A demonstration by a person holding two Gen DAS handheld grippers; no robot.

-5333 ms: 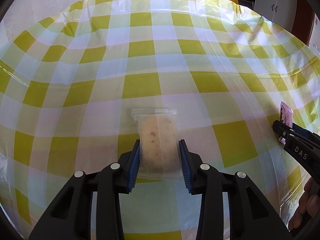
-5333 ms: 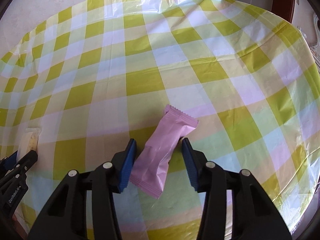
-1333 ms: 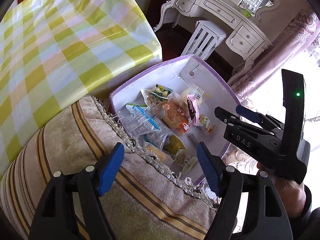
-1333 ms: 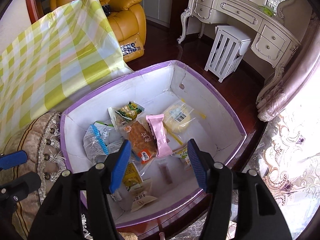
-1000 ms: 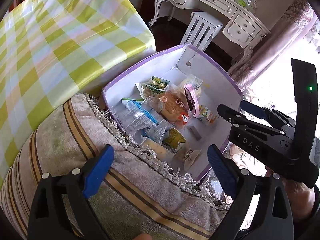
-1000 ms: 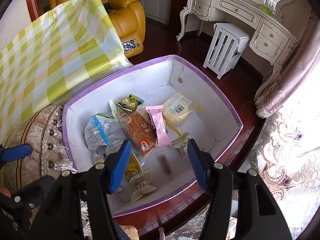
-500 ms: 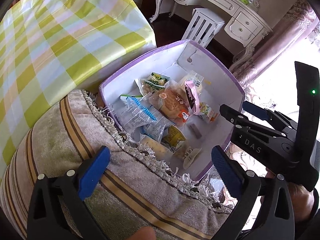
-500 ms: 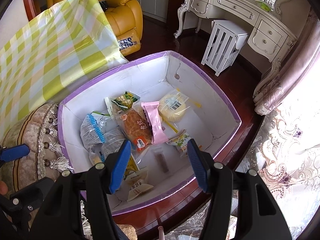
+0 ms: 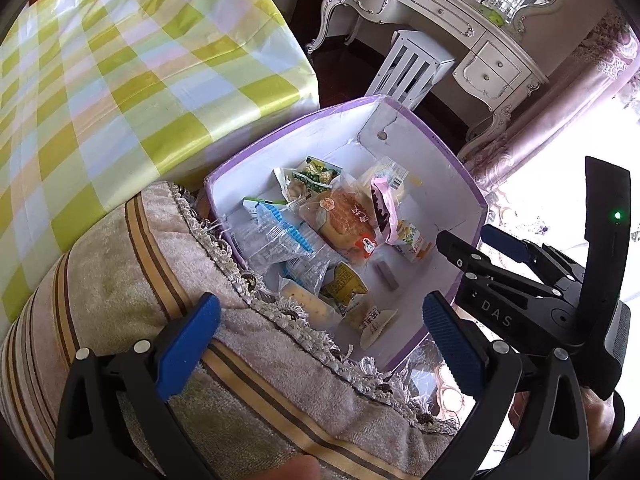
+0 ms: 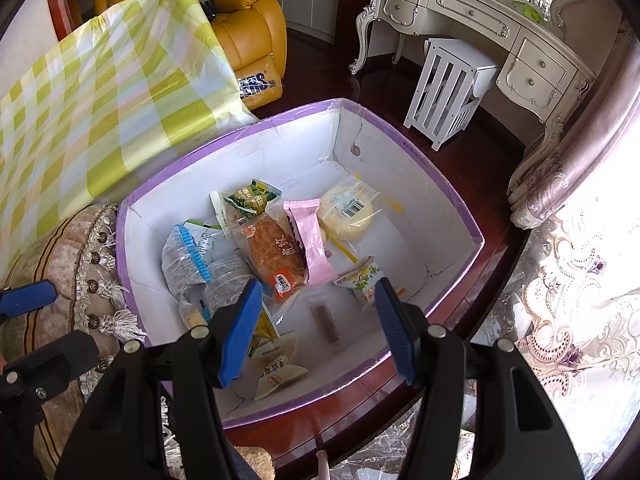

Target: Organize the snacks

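A white box with a purple rim (image 9: 440, 140) (image 10: 420, 160) stands on the floor and holds several snack packets. The pink packet (image 10: 310, 240) (image 9: 382, 208) leans on a brown bread packet (image 10: 276, 256). A pale speckled cake in clear wrap (image 9: 306, 302) lies at the near wall. My left gripper (image 9: 320, 340) hangs over a striped cushion beside the box, jaws wide open and empty. My right gripper (image 10: 316, 328) (image 9: 464, 236) hovers above the box's near side, open with nothing between its fingers. The left gripper (image 10: 40, 328) shows at the left edge of the right wrist view.
The fringed striped cushion (image 9: 140, 260) borders the box's left side. A table with a yellow checked cloth (image 9: 100, 60) lies beyond it. A yellow armchair (image 10: 248, 20), a white stool (image 10: 448, 84), a white dressing table (image 10: 480, 12) and a curtain (image 10: 580, 140) ring the box.
Both packets, gripped on the table five seconds ago, now lie in the box. Over the last second the left jaws spread wider. The right gripper has kept still.
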